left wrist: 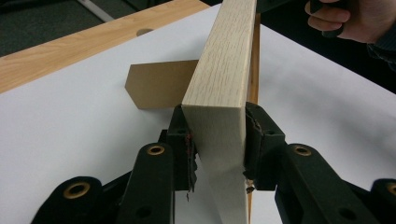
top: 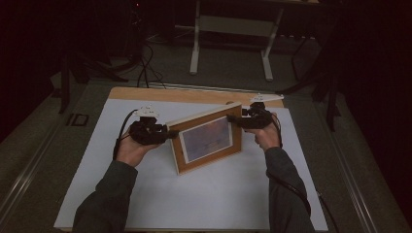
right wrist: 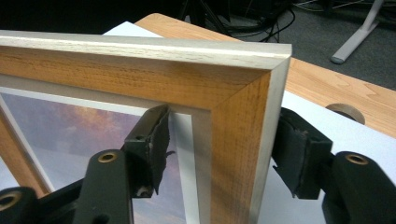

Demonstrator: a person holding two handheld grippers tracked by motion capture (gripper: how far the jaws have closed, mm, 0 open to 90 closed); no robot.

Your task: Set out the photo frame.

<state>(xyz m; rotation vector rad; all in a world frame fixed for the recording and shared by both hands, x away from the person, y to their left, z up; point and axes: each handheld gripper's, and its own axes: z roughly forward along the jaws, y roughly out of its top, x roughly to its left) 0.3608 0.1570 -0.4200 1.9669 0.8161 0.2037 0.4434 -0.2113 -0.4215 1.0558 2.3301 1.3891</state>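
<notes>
Frame stands upright near the middle of the white sheet on the tabletop, picture side toward the person, its left end nearer the person than its right.

Left gripper: at the frame's left end, jaws clamped on the frame across its thickness. In the left gripper view both pads press the pale side edge, one on each face. The brown stand flap juts from the frame's back, lying close to the sheet.

Right gripper: at the frame's upper right corner. In the right gripper view one pad lies on the front, over the white mat beside the picture, and the other sits behind the frame's back edge. Whether the rear pad actually presses the wood I cannot tell; the front pad touches.

Sheet covers most of the tabletop; a bare wood strip shows beyond the frame at the far edge.
</notes>
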